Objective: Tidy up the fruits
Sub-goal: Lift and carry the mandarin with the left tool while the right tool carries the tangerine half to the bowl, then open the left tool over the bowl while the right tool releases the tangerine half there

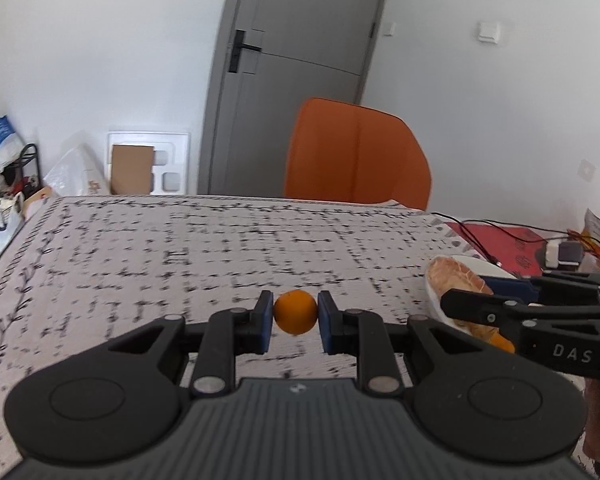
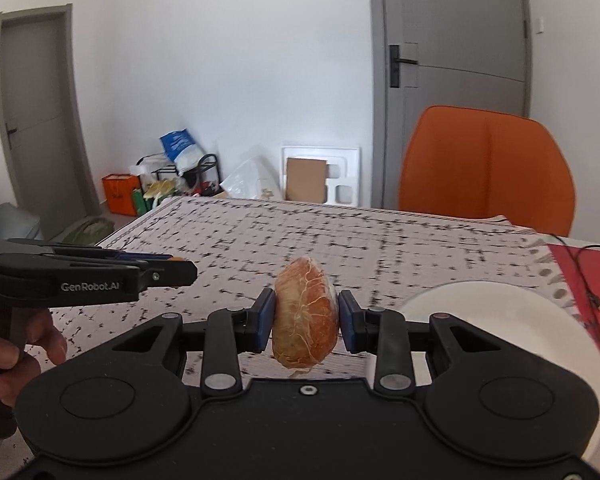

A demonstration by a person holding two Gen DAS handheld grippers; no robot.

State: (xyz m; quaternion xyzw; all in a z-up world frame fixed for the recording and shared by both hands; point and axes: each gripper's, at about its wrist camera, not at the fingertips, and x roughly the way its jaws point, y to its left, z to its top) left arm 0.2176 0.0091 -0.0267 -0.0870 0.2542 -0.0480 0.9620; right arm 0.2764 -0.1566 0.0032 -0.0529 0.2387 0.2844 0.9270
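Left wrist view: two grippers, each carrying fruit above the patterned tablecloth (image 1: 148,248).

The left gripper (image 1: 296,314) is clamped on a small orange (image 1: 295,312), blue pads pressing both sides, fruit clear of the table. To its right, the right gripper (image 2: 305,318) grips a peeled citrus piece (image 2: 305,316) wrapped in clear film, held upright between the pads. A white bowl (image 2: 500,312) stands just beside it, right of the jaws. An orange chair (image 1: 356,152) stands behind the table.
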